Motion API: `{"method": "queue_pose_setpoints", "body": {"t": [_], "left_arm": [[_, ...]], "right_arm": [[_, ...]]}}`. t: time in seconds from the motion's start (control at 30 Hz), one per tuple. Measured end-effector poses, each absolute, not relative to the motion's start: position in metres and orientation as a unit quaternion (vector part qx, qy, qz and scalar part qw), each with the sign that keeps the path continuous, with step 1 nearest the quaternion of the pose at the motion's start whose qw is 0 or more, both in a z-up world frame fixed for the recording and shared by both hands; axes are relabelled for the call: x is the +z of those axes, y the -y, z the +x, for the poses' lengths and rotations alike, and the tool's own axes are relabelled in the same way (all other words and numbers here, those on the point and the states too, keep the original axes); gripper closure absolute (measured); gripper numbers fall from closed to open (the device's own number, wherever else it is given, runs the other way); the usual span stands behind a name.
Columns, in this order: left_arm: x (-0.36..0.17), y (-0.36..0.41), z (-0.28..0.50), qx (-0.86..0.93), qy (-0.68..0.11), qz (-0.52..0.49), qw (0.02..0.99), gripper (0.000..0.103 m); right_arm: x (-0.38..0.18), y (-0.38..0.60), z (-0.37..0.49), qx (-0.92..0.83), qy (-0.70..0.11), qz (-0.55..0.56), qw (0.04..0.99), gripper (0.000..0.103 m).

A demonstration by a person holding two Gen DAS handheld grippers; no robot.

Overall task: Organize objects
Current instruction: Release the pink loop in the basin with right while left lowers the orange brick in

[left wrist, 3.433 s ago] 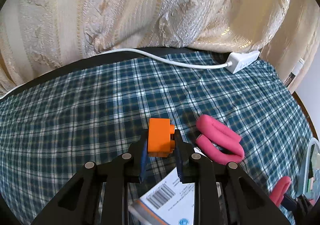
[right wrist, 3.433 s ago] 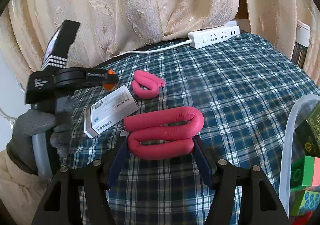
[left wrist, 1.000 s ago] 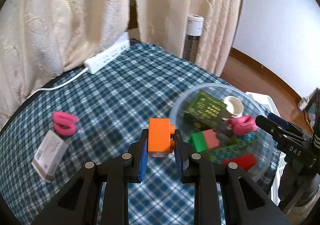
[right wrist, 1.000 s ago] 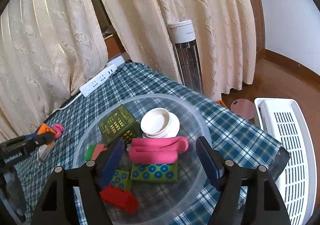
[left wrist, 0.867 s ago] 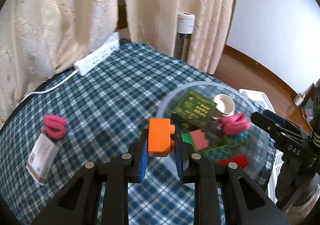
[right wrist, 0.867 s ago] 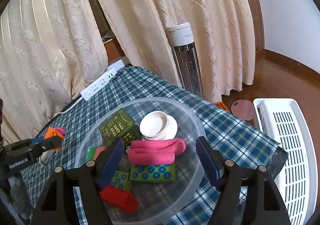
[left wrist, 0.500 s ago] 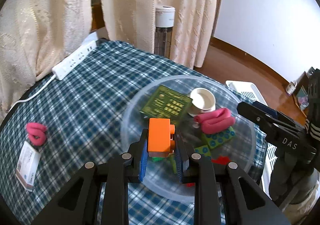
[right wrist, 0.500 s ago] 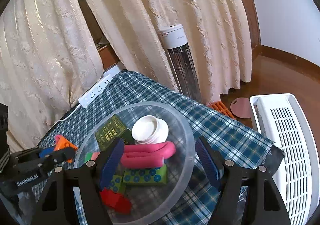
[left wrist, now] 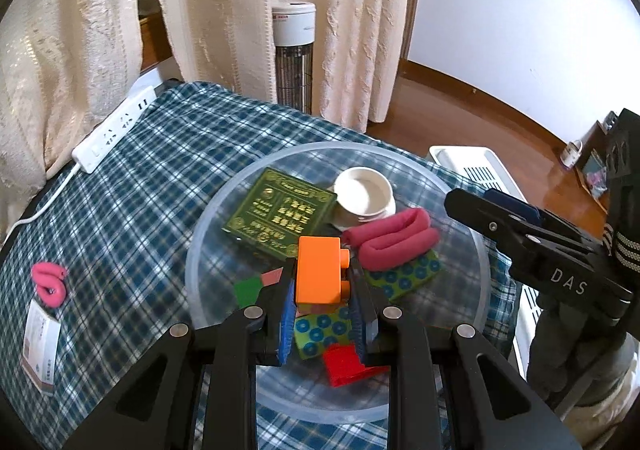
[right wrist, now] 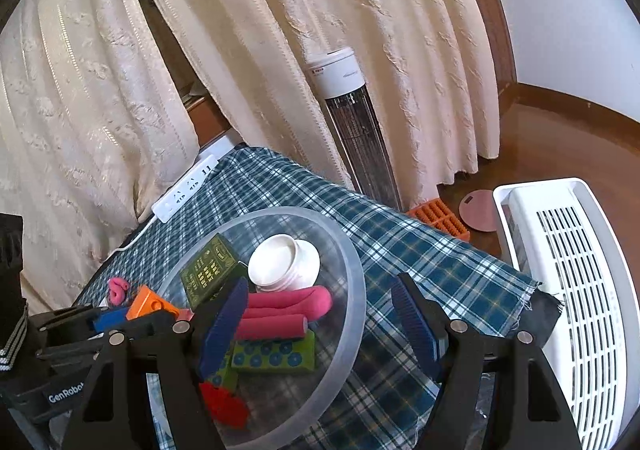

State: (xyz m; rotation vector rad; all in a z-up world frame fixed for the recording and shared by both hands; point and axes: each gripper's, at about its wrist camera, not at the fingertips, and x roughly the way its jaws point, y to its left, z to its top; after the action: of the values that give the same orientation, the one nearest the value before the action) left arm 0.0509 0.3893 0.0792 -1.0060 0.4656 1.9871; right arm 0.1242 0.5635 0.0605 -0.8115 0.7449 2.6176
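Over the clear bowl (left wrist: pixel 192 262), the left claw (left wrist: pixel 325 292) points down at a steep slant. Its two blue pads are pressed on the sides of an orange block (left wrist: pixel 320 270), so the block is pinched and held up above the things in the bowl. In the right wrist view the same block (right wrist: pixel 150 306) pokes out of the left claw at the bowl's left edge.

The right claw (right wrist: pixel 320 324) is spread wide with nothing between its pads. It points down at a gentler slant, with one pad over the bowl and the other over the bowl's right rim (right wrist: pixel 358 290) and the checked cloth.

Under the left claw lie a red block (left wrist: pixel 348 364) and a green tile with blue dots (left wrist: pixel 320 332). A little farther on, a folded pink foam tube (left wrist: pixel 390 244) rests on another dotted green tile (left wrist: pixel 412 276). Behind these sit a dark green box with gold print (left wrist: pixel 280 209) and a white cup (left wrist: pixel 364 197), near the far side of the bowl.

The bowl stands on a worktop (left wrist: pixel 160 169) covered in blue checked cloth. Off to the left on the cloth are a small white box (left wrist: pixel 40 346) and a small pink foam loop (left wrist: pixel 50 282), well apart from the bowl. At the far edge lies a white power strip (left wrist: pixel 116 129). Beyond it hang cream curtains (left wrist: pixel 224 9), with a tall heater (left wrist: pixel 294 57) standing on the floor.
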Motion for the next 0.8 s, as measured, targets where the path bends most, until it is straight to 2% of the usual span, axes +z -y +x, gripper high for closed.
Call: {"method": "queue_pose_setpoints", "body": {"t": [0.33, 0.43, 0.5, 0.7, 0.8], "left_arm": [[0.075, -0.401, 0.057, 0.788, -0.198, -0.404, 0.42, 0.074], [0.075, -0.401, 0.056, 0.788, -0.197, -0.406, 0.418, 0.064], [0.075, -0.401, 0.056, 0.79, -0.196, -0.403, 0.417, 0.054], [0.077, -0.399, 0.057, 0.798, -0.201, -0.394, 0.409, 0.043], [0.077, -0.398, 0.058, 0.803, -0.208, -0.388, 0.401, 0.041]], "right_arm": [[0.058, -0.567, 0.125, 0.91, -0.264, -0.283, 0.148, 0.025], [0.058, -0.566, 0.126, 0.91, -0.264, -0.283, 0.146, 0.026], [0.058, -0.565, 0.126, 0.911, -0.264, -0.283, 0.146, 0.026], [0.058, -0.564, 0.126, 0.909, -0.265, -0.285, 0.147, 0.025], [0.058, -0.562, 0.125, 0.909, -0.265, -0.287, 0.147, 0.025]]}}
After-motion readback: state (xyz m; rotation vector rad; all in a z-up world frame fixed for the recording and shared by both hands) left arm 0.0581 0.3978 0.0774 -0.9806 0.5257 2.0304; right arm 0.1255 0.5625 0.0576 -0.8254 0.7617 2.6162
